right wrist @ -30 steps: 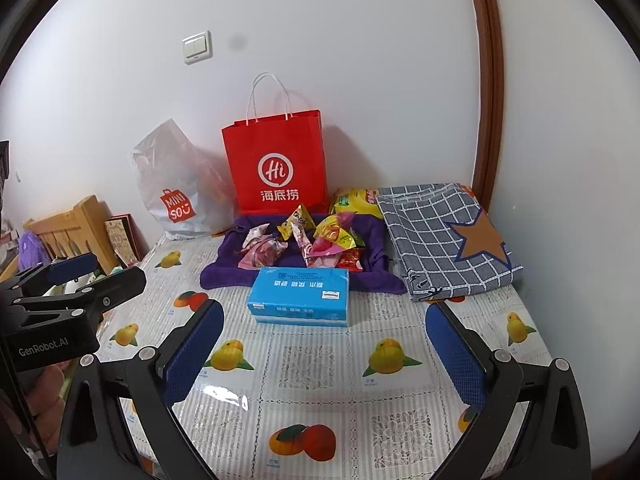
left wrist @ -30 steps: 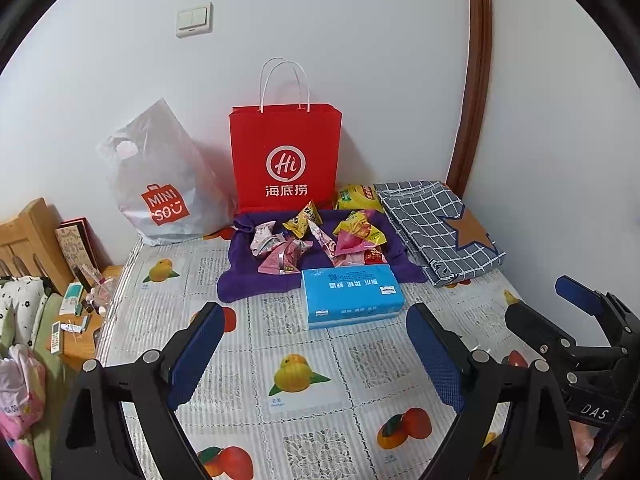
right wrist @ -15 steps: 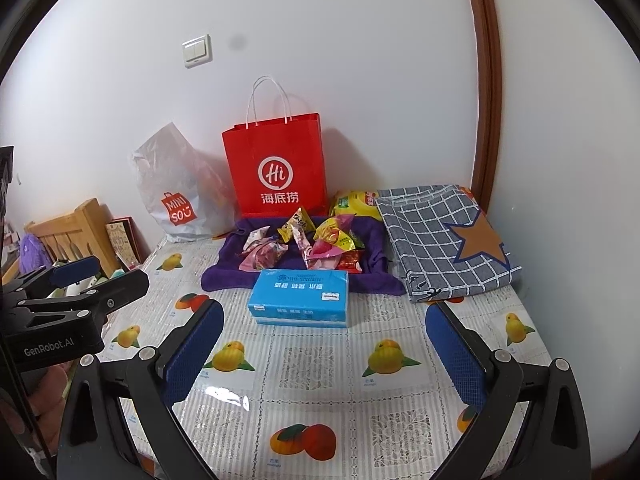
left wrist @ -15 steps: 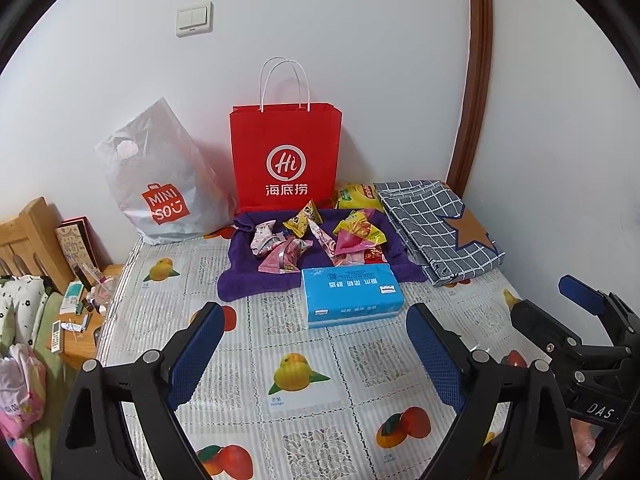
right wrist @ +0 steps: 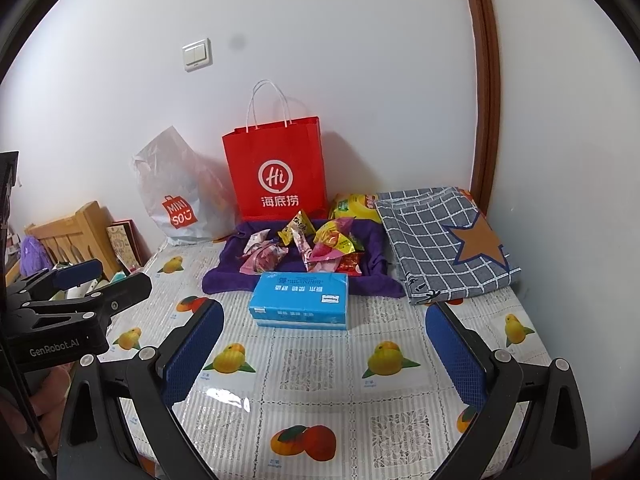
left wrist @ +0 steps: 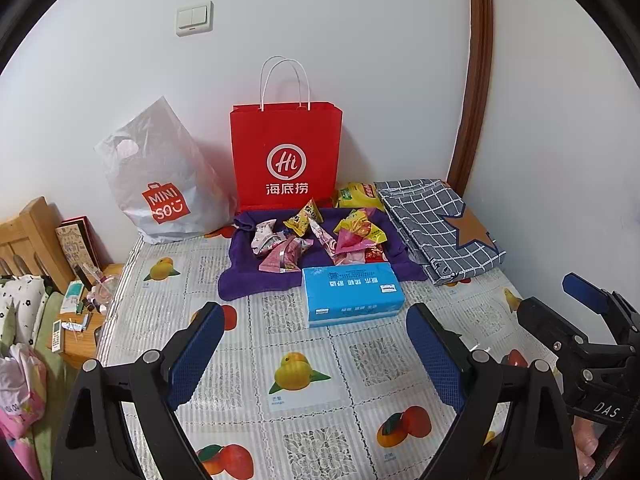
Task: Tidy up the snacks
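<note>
Several small snack packets (left wrist: pixel 320 236) (right wrist: pixel 308 246) lie in a heap on a purple cloth (left wrist: pixel 240 280) (right wrist: pixel 224 276) near the back of the table. A yellow snack bag (left wrist: pixel 358 196) (right wrist: pixel 352 206) lies behind the cloth. A red paper bag (left wrist: pixel 286 156) (right wrist: pixel 276 172) stands upright against the wall. My left gripper (left wrist: pixel 312 354) is open and empty above the table, short of a blue tissue pack (left wrist: pixel 350 294) (right wrist: pixel 300 300). My right gripper (right wrist: pixel 322 354) is open and empty too; it also shows at the right edge of the left wrist view (left wrist: pixel 576 312).
A grey Miniso plastic bag (left wrist: pixel 160 184) (right wrist: pixel 180 200) leans on the wall at the left. A folded grey checked cloth (left wrist: pixel 440 224) (right wrist: pixel 444 240) lies at the right. The table (left wrist: pixel 304 412) has a fruit-print cover. A wooden bedside stand with small items (left wrist: pixel 76 320) is off its left edge.
Both grippers have barely moved; the right gripper has drifted slightly. Nothing on the table has changed.
</note>
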The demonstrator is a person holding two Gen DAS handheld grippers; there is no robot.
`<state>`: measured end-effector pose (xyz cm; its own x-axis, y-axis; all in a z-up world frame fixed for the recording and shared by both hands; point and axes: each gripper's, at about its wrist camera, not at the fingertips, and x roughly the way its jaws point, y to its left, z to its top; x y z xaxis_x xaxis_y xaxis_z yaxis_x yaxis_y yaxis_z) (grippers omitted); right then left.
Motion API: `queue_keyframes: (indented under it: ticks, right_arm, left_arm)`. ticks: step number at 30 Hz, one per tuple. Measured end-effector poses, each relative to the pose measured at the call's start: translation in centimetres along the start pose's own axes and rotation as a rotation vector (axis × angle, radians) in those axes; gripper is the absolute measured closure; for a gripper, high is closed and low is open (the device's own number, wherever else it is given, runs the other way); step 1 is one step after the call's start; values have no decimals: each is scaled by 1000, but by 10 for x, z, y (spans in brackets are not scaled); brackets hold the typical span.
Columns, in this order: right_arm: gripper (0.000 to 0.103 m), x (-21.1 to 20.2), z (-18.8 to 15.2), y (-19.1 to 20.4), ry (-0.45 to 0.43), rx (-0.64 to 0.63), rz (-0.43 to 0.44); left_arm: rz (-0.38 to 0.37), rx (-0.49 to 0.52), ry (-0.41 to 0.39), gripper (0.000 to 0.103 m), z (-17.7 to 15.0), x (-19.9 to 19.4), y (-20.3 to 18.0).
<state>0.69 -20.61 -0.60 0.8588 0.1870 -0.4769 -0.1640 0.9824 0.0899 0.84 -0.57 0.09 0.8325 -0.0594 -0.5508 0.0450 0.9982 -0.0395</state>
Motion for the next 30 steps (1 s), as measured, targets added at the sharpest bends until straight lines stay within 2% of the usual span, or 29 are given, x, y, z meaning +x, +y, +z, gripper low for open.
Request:
queue_keyframes:
  ticks: [30]
  right_arm:
    - [3, 3, 2, 2, -7, -5, 4]
  left_arm:
    - [5, 0, 7, 11, -1, 5, 1]
